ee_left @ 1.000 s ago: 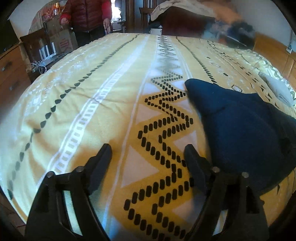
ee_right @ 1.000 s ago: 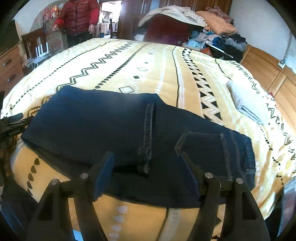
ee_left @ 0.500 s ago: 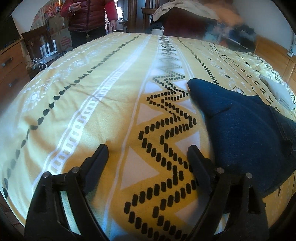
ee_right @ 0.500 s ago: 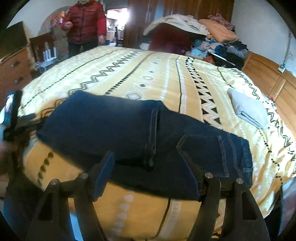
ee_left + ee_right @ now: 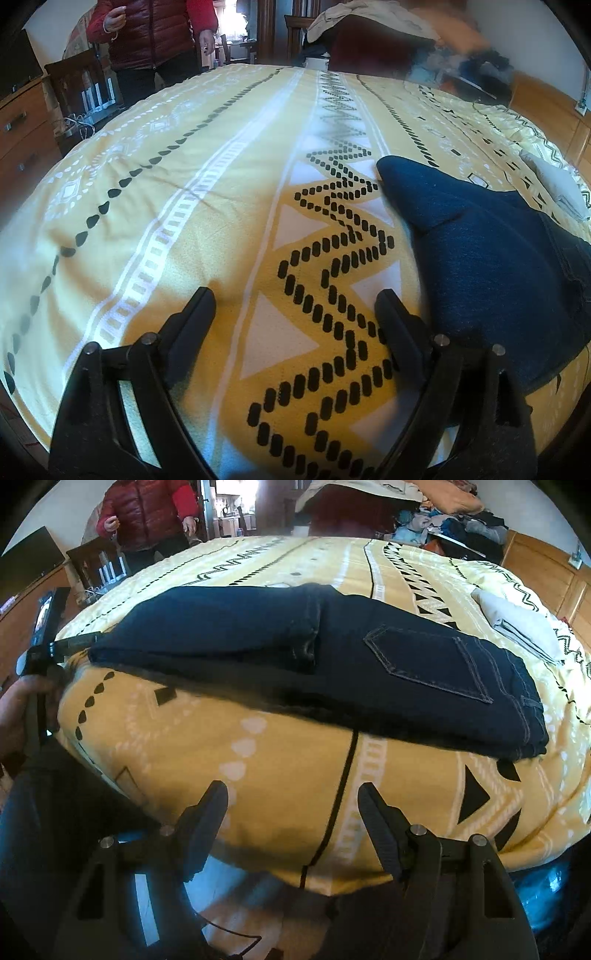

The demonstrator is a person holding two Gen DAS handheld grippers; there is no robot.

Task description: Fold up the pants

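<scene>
Dark blue jeans (image 5: 332, 653) lie folded lengthwise on the yellow patterned bedspread (image 5: 277, 775), back pocket up and waistband to the right. My right gripper (image 5: 291, 787) hovers open over the bed's near edge, short of the jeans, with nothing between its fingers. My left gripper (image 5: 295, 295) stands open above bare bedspread (image 5: 184, 184), also with nothing in it. The folded leg end of the jeans (image 5: 480, 251) lies just right of its right finger. In the right wrist view the left gripper (image 5: 55, 650) sits at the jeans' left end, held by a hand (image 5: 22, 701).
A folded grey cloth (image 5: 517, 620) rests on the bed at the far right. A person in a red jacket (image 5: 147, 513) stands beyond the far edge. Heaped clothes (image 5: 443, 520) lie at the back. A wooden dresser (image 5: 18, 129) stands left, wooden panels (image 5: 546, 568) right.
My right gripper has drawn back and down from over the jeans to the bed's near edge. The left gripper's jaws have spread slightly wider; it stays in place.
</scene>
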